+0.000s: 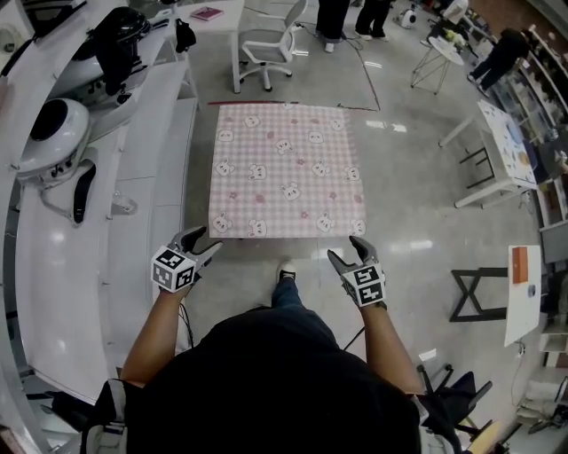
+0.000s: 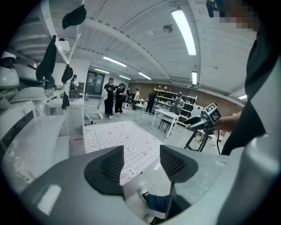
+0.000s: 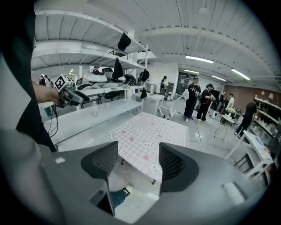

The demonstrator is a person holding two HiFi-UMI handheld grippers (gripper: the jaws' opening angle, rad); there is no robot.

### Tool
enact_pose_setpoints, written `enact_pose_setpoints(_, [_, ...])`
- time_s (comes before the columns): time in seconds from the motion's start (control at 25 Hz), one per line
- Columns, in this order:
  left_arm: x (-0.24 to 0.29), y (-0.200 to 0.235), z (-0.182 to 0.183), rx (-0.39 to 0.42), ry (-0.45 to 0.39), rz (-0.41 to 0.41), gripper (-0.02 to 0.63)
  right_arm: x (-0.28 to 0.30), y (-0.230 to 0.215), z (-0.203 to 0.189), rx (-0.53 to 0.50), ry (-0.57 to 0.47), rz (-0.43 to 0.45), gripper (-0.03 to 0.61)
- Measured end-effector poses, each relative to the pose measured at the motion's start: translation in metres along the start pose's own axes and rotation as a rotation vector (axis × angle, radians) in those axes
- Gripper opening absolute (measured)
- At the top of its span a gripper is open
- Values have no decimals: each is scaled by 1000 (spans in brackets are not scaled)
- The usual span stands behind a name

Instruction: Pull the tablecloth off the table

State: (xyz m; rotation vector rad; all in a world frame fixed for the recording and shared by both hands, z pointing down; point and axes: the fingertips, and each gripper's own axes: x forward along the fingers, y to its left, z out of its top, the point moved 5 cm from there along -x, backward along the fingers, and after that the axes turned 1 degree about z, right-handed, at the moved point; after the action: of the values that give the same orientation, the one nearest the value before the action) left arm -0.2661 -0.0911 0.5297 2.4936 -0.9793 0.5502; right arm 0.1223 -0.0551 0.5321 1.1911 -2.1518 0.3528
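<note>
Pink checked bunny-print tablecloth (image 1: pixel 286 168) lies flat, hiding its table (image 3: pixel 153 180) (only legs show beneath). Left gripper (image 1: pixel 204 241) and right gripper (image 1: pixel 344 248) hover just short of its near edge, jaws apart, empty.

A long white counter (image 1: pixel 53 293) curves down the left side of a glossy grey floor (image 1: pixel 399 204). It carries a white domed machine shell (image 1: pixel 55 133) near its middle, a black device (image 1: pixel 120 40) toward its far end and a clear bottle (image 3: pixel 94 110) by its inner edge. Beyond, a white swivel chair (image 1: pixel 266 49) stands beside a white desk (image 1: pixel 232 13) with a pink book (image 1: pixel 207 13) on it, and several people in dark clothes (image 3: pixel 193 101) stand together. At the right are white folding tables (image 1: pixel 501 146), a black trestle stand (image 1: pixel 475 271) and a small white table (image 1: pixel 524 306) bearing an orange item (image 1: pixel 520 264).
</note>
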Motion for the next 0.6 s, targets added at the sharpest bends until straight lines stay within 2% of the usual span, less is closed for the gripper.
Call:
enact_pose_setpoints(0.36, [60, 20, -37, 34, 161, 31, 256, 55, -20, -45, -85, 134, 31, 325])
enact_pose_setpoints(0.48, [80, 22, -46, 90, 216, 44, 259, 68, -27, -55, -121, 177, 32, 328])
enact_pose_setpoints(0.6, [101, 28, -62, 189, 271, 83, 269, 83, -31, -69, -156, 200, 35, 330])
